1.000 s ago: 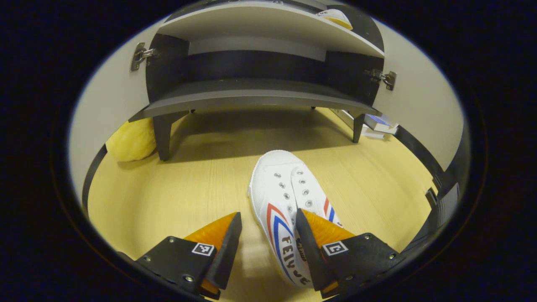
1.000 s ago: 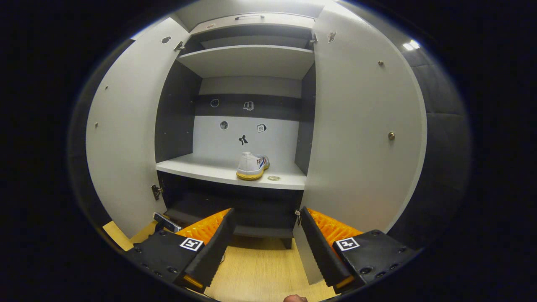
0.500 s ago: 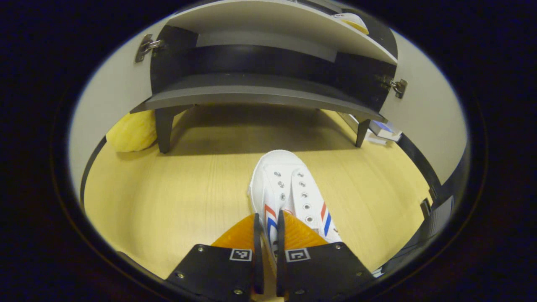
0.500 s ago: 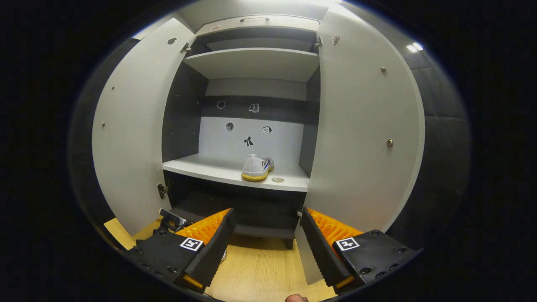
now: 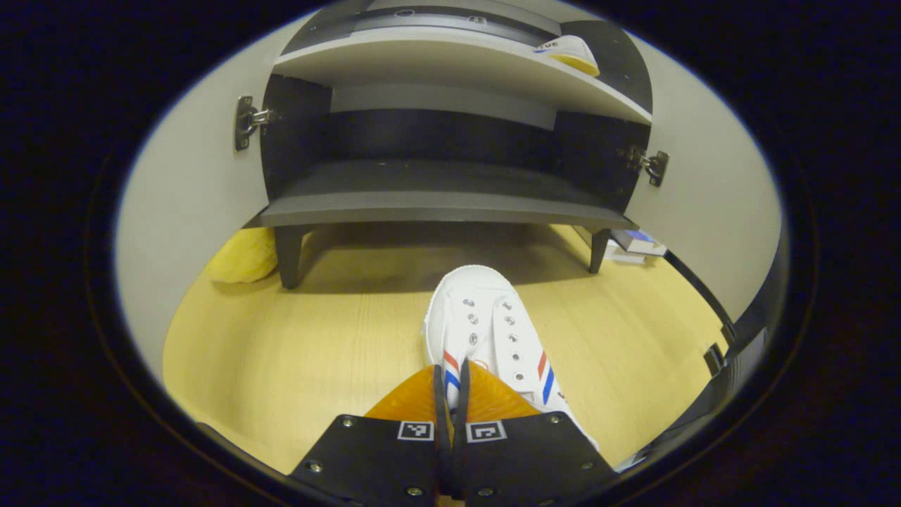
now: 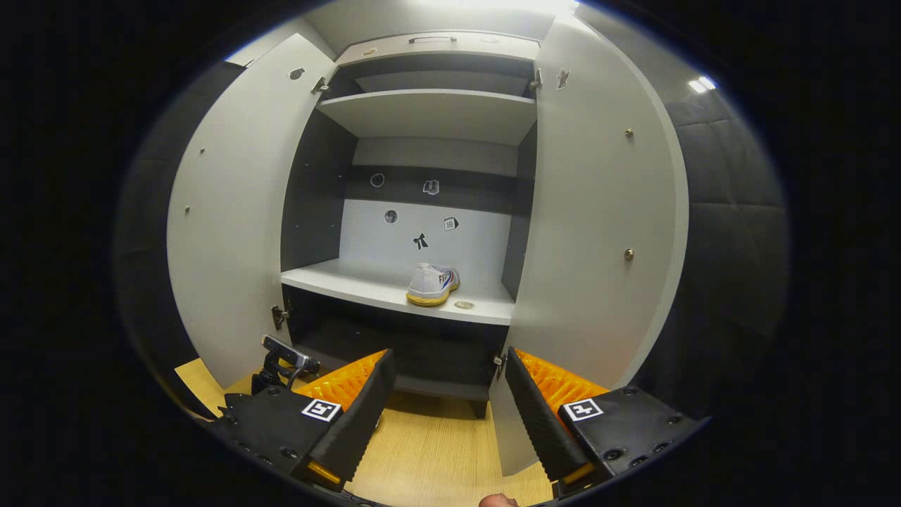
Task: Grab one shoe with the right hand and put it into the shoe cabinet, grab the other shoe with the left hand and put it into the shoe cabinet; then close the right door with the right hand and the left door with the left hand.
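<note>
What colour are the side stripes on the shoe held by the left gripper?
Red and blue on the white canvas shoe, clearest in the left gripper view.

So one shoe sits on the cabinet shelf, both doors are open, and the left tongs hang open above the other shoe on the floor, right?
Not quite: in the left gripper view the left tongs are shut on the floor shoe. The rest holds.

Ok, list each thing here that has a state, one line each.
left gripper: shut on the shoe on the floor.
right gripper: open, holding nothing.
shoe on the floor: pinched at its side, unlaced.
shoe on the shelf: already in the cabinet.
left door: open.
right door: open.
</note>
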